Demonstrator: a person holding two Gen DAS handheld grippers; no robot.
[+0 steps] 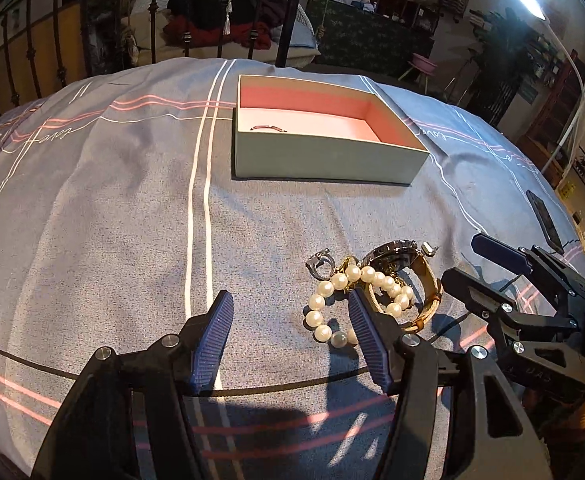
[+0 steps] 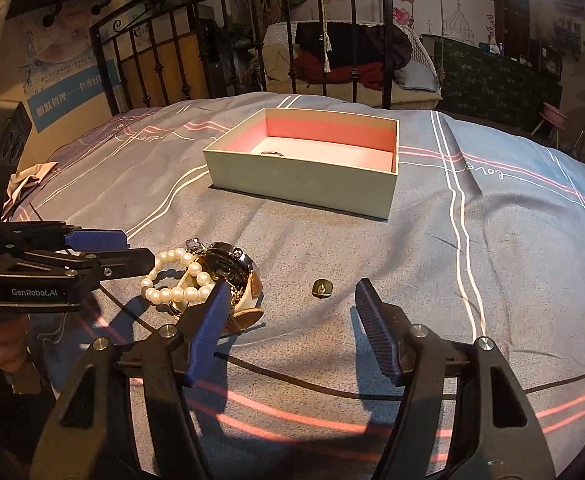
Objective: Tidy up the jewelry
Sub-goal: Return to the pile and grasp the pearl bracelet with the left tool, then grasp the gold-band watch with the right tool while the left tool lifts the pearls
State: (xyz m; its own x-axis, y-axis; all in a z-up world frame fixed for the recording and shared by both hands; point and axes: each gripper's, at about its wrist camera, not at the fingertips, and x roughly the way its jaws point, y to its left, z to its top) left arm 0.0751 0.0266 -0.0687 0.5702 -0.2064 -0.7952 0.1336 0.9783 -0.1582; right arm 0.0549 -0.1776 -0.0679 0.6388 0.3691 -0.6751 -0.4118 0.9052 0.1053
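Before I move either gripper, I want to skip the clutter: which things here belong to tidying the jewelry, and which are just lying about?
For the job: pearl bracelet, wristwatch, silver ring, small stud, open box already holding a ring.

Lying about: phone, clothes pile, pink chair.

Right hand-held gripper (image 2: pixel 290 320) gaping over the bed (image 2: pixel 492 260), small stud (image 2: pixel 322 288) between its fingers; pearl bracelet (image 2: pixel 176 276) draped on the watch (image 2: pixel 228 270), box (image 2: pixel 304 184) beyond.

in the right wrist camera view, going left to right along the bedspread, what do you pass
left gripper → pearl bracelet → watch → small stud earring; the box sits farther back.
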